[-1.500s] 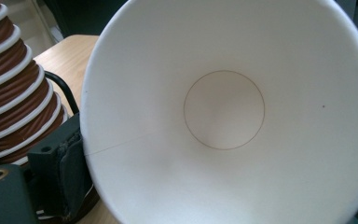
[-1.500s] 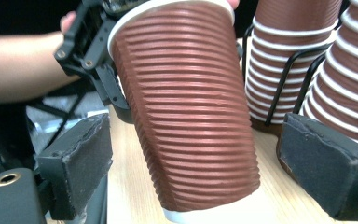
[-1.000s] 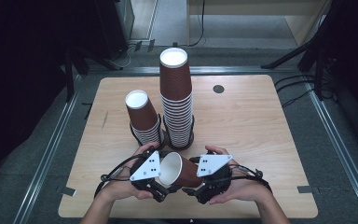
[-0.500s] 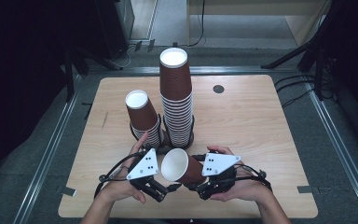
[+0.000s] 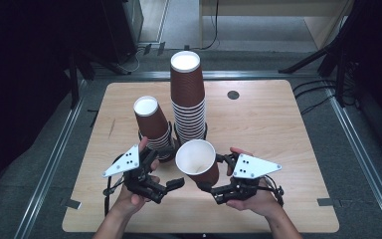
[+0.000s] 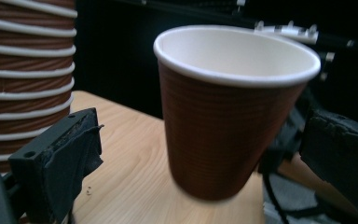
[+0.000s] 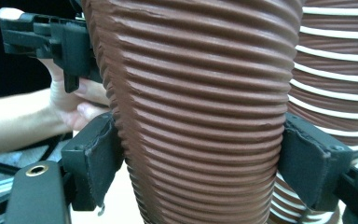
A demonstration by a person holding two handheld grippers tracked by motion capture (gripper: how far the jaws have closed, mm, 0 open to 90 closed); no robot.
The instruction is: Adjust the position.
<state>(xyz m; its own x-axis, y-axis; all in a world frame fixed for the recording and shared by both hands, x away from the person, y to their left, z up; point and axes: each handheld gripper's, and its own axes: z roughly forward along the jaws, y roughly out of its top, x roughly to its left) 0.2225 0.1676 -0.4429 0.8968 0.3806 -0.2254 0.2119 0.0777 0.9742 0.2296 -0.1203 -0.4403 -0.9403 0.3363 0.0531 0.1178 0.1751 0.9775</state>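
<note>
Cup (image 5: 197, 162) in brown ribbed paper sits low in the centre of the high view, clamped at both sides by my right claw (image 5: 210, 190), its white mouth tilted toward the camera. My left claw (image 5: 170, 188), lower left of it, has just been opening and stands wide with nothing between its pads. Behind, a short stack (image 5: 151, 124) and a tall stack (image 5: 188, 94) of cups stand on the wooden table (image 5: 278, 129).
</note>
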